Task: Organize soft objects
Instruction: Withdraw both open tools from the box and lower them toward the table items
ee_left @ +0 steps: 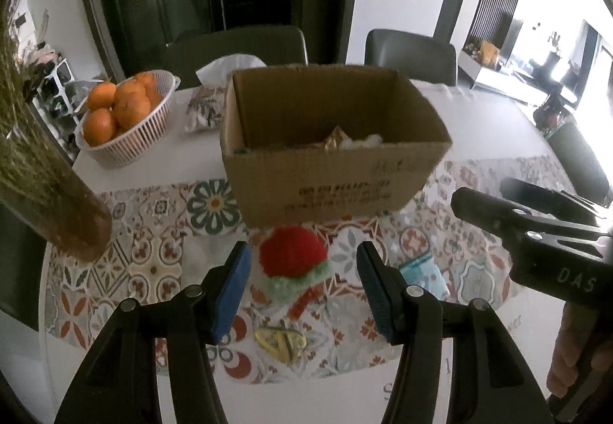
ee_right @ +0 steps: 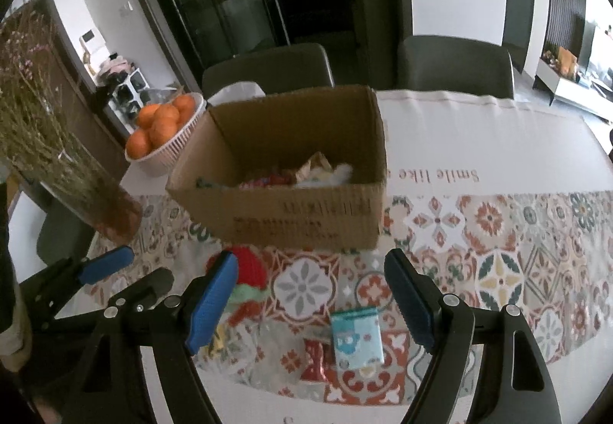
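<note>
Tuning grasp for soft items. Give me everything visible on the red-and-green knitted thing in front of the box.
The knitted piece is a fuzzy yarn dome, red on top with a pale green band at its near edge. It lies flat on the patterned tablecloth, just in front of the cardboard box. The left gripper is open, its blue pads on either side, not touching. The right wrist view shows it partly hidden behind a finger.

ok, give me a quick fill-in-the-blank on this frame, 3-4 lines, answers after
1. The basket left of the box holds ____.
2. Both grippers, left and right, are ____ and hold nothing.
3. The red and green plush lies on the patterned cloth, in front of the box and between the left gripper's ____.
4. The blue packet lies nearest the ____ gripper.

Answers: oranges; open; fingers; right
</note>
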Action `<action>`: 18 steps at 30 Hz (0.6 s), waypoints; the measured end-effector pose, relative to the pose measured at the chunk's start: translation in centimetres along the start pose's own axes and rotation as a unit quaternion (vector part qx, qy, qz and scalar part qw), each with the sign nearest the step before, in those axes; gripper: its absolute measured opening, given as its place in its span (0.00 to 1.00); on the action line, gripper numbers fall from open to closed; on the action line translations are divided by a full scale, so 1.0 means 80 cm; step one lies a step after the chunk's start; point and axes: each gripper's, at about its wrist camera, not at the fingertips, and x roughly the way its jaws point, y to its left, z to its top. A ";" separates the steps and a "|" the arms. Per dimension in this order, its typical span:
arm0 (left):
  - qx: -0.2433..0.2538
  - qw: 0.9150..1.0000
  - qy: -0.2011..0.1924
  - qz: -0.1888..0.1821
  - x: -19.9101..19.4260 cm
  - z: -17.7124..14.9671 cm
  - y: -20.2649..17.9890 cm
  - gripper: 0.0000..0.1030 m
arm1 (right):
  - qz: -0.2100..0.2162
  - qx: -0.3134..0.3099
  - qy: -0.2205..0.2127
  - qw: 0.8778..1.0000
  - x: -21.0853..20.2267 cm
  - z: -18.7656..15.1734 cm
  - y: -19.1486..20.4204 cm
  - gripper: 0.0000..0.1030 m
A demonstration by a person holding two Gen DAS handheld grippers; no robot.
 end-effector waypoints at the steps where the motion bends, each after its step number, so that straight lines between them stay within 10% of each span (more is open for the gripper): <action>1: -0.001 1.000 0.003 0.002 0.001 -0.003 0.000 0.55 | 0.000 0.003 0.004 1.000 0.000 -0.003 -0.001 0.78; 18: -0.041 0.994 0.104 0.014 0.045 -0.054 0.017 0.60 | -0.051 -0.005 0.104 0.993 0.054 -0.052 -0.011 0.78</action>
